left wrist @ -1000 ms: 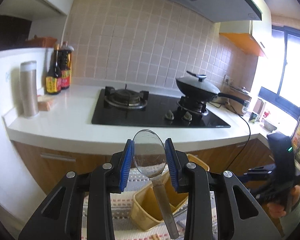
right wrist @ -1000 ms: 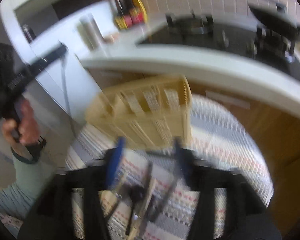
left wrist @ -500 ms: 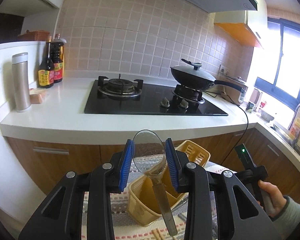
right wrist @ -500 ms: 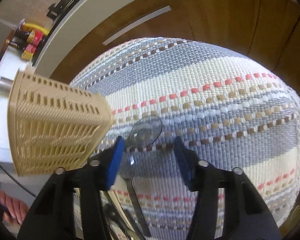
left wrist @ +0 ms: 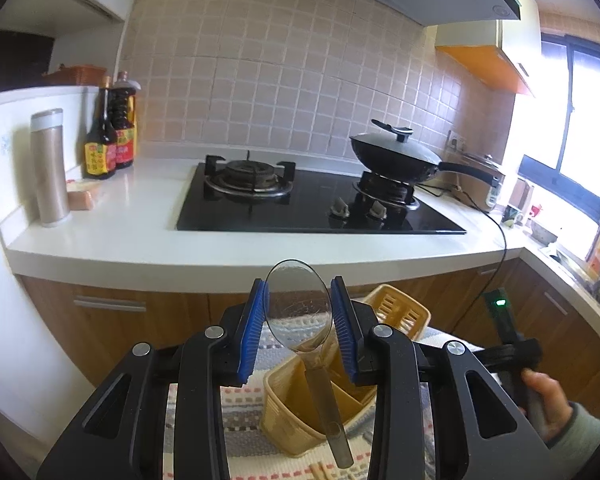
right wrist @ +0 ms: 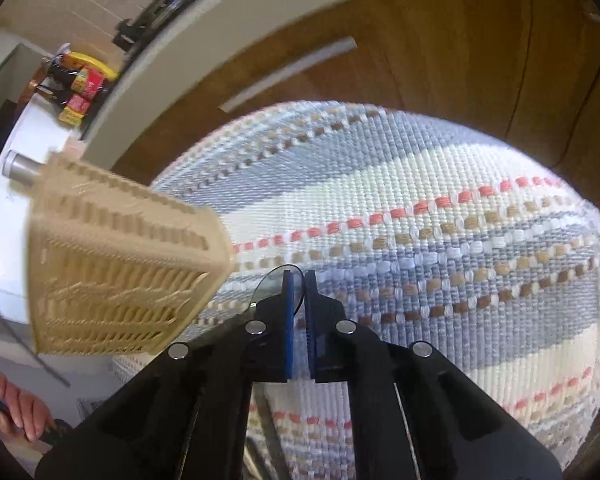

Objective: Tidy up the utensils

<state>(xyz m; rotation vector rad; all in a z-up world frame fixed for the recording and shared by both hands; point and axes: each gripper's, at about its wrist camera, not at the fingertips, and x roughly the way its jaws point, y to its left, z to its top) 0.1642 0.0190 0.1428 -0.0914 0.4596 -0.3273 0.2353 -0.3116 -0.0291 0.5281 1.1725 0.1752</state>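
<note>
Kitchen cabinets and a white worktop frame a low table (right wrist: 440,184) covered with a striped woven cloth, where the sorting takes place. Nearest in the right wrist view, the right gripper (right wrist: 299,280) points steeply down at the cloth with its jaws brought together on the rim of a clear spoon (right wrist: 272,282), whose bowl shows as a thin arc just left of the blue pads; the handle trails back under the gripper among other dark utensils that are too hidden to name. The grip looks thin and edge-on, so the lift likely wants to be slow and straight up, watching that the spoon does not pivot or slip out. Just to the left of that gripper stands the beige slotted utensil caddy (right wrist: 112,276), near the spoon but apart from it. In the left wrist view, the left gripper (left wrist: 299,308) holds a second clear spoon (left wrist: 298,300) clamped by the bowl between its pads, handle hanging down over the open compartments of the caddy (left wrist: 300,420). For that spoon, the sensible move is to lower the handle into one compartment before letting go, keeping clear of the dividers. The person's right hand (left wrist: 546,404) shows at the edge, well to the side of the caddy. Beyond lie the hob (left wrist: 308,204), a lidded wok (left wrist: 396,156) and sauce bottles (left wrist: 110,132).
</note>
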